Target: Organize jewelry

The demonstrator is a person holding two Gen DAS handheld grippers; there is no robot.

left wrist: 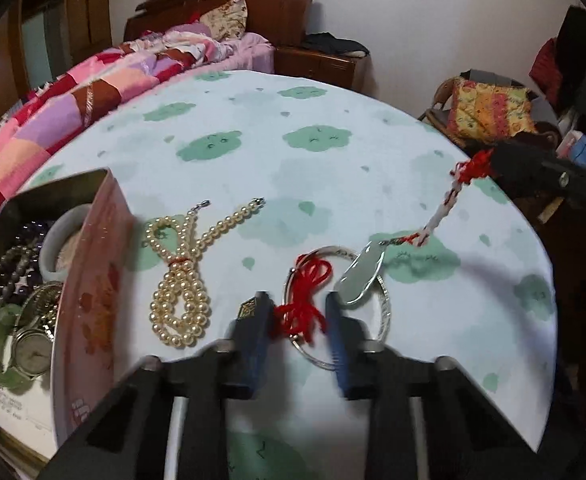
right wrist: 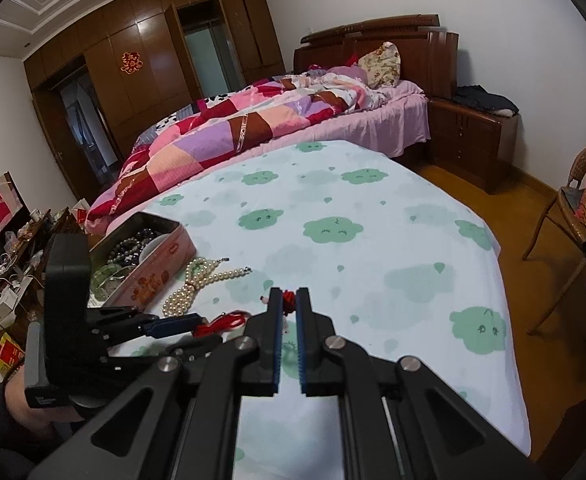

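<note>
My left gripper point(left wrist: 299, 312) hung low over the table point(left wrist: 253, 152), its fingers apart around the red string point(left wrist: 305, 304) tied on the silver bangle point(left wrist: 385, 304); I could not tell if they touched it. The pearl necklace point(left wrist: 181, 280) lay just beside, between the bangle and the pink tin box point(left wrist: 93, 300). A pale green pendant point(left wrist: 359, 278) rested across the bangle's rim, so it was in the way there. Its red-white cord point(left wrist: 445, 204) ran up to my right gripper point(right wrist: 289, 302), whose fingers were closed on the red knot point(right wrist: 289, 298).

Only the left wrist view showed the box contents: dark beads point(left wrist: 17, 264), a watch point(left wrist: 33, 354). Only the right wrist view showed the wardrobe point(right wrist: 141, 68) and the wicker chair point(right wrist: 565, 216) well apart.
</note>
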